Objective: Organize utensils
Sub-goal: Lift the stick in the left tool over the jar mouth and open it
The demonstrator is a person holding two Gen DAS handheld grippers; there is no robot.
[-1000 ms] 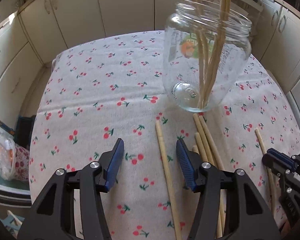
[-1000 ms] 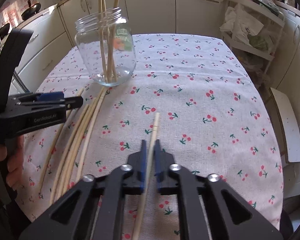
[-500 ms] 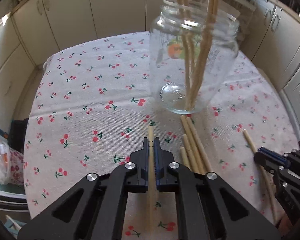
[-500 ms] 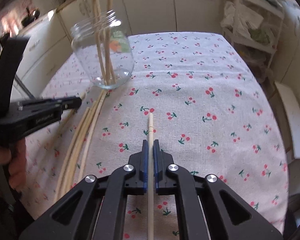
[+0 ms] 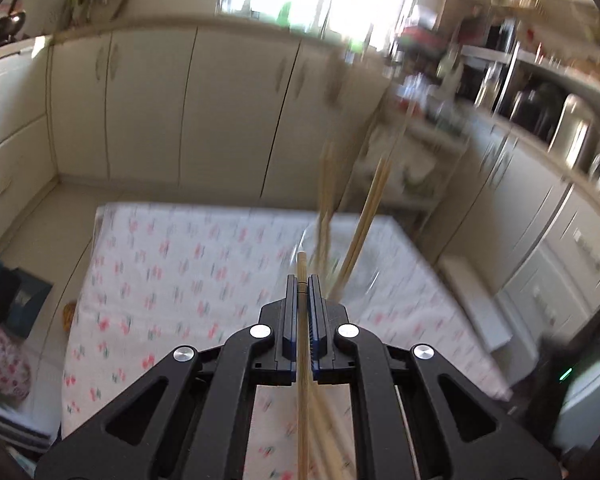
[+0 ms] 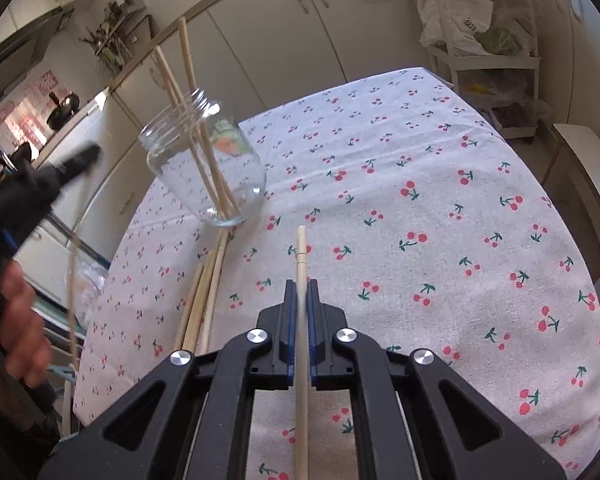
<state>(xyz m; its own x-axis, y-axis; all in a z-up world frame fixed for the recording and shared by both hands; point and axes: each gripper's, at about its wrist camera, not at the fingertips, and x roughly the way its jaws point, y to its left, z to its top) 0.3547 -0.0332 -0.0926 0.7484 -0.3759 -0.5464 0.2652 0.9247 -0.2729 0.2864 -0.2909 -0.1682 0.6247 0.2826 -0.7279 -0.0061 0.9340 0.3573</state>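
Observation:
A clear glass jar (image 6: 204, 168) stands on the cherry-print tablecloth (image 6: 420, 168) with several wooden chopsticks (image 6: 188, 92) standing in it. My right gripper (image 6: 299, 284) is shut on one chopstick (image 6: 301, 256), held above the cloth to the right of the jar. My left gripper (image 5: 302, 280) is shut on another chopstick (image 5: 301, 320), lifted high and pointing toward the blurred jar (image 5: 340, 264). In the right wrist view the left gripper (image 6: 40, 184) is raised left of the jar, its chopstick (image 6: 74, 264) hanging down.
Several loose chopsticks (image 6: 204, 292) lie on the cloth in front of the jar. Cream kitchen cabinets (image 5: 160, 112) stand behind the table. A white shelf cart (image 6: 484, 48) with bags stands at the far right. The left wrist view is motion-blurred.
My left gripper closed on a chopstick, then lifted it off the cloth and tilted up. My right gripper, shut on its chopstick, rose and moved toward the jar.

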